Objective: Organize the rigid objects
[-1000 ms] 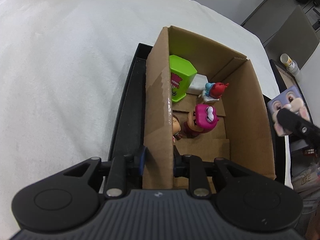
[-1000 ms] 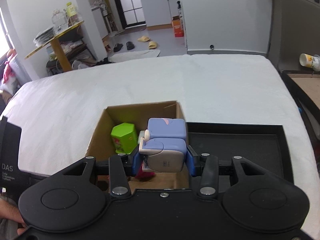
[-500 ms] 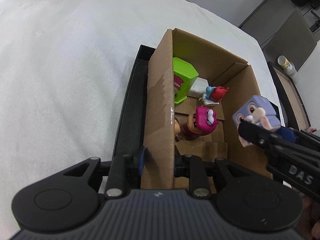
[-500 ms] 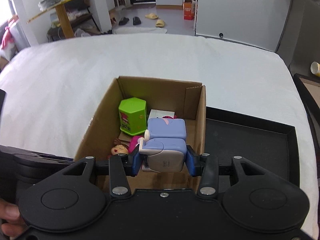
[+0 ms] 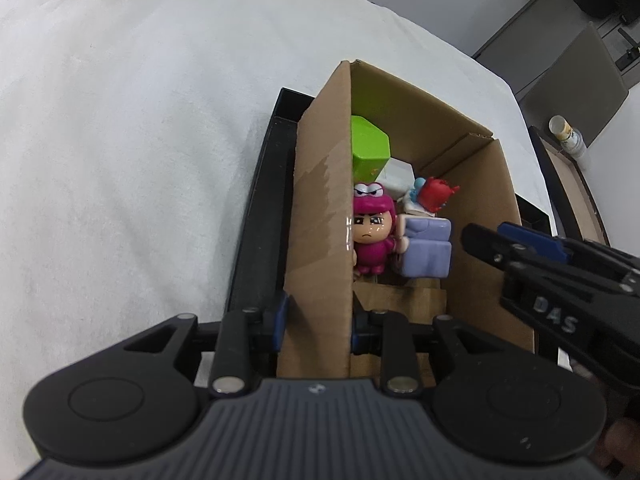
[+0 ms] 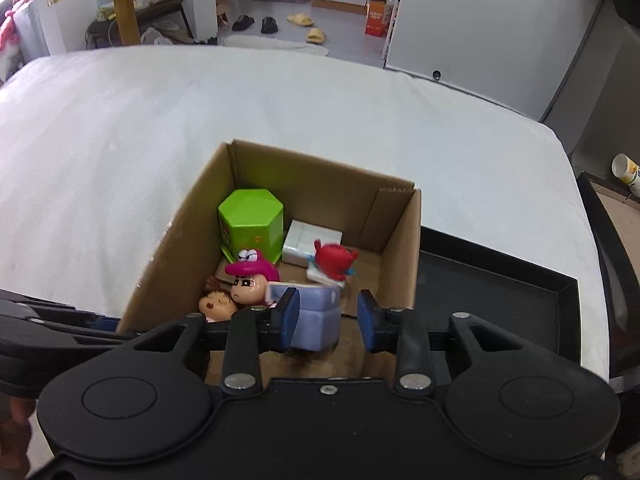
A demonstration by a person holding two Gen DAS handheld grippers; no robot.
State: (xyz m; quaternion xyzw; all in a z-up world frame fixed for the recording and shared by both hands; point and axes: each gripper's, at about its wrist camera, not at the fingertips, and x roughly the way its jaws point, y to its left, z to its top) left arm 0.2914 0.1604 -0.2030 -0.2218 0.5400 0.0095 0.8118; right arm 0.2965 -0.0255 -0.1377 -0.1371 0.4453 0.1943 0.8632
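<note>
White cloth covers the bench [image 6: 280, 112], and on it a black tray [image 6: 500, 300] carries an open cardboard box [image 6: 396, 240]. The left gripper [image 5: 316, 320] is pressed onto the box's near side wall, steadying it. The right gripper [image 6: 327, 320] hangs just above the box with its jaws spread, and the lavender block toy [image 6: 316, 320] sits below between them, seemingly free of both pads and resting on the box floor. To my eye the drop-off step is finishing; the next move calls for lifting that gripper straight up, without nudging the toy, and fetching whatever remains. The block is pale purple, glossy and squarish, lying beside a pink-hooded figure [image 5: 370, 232], with a red crab toy [image 6: 335, 258], a green hexagonal tin [image 6: 252, 220] and a small white box [image 6: 310, 240] behind it.
</note>
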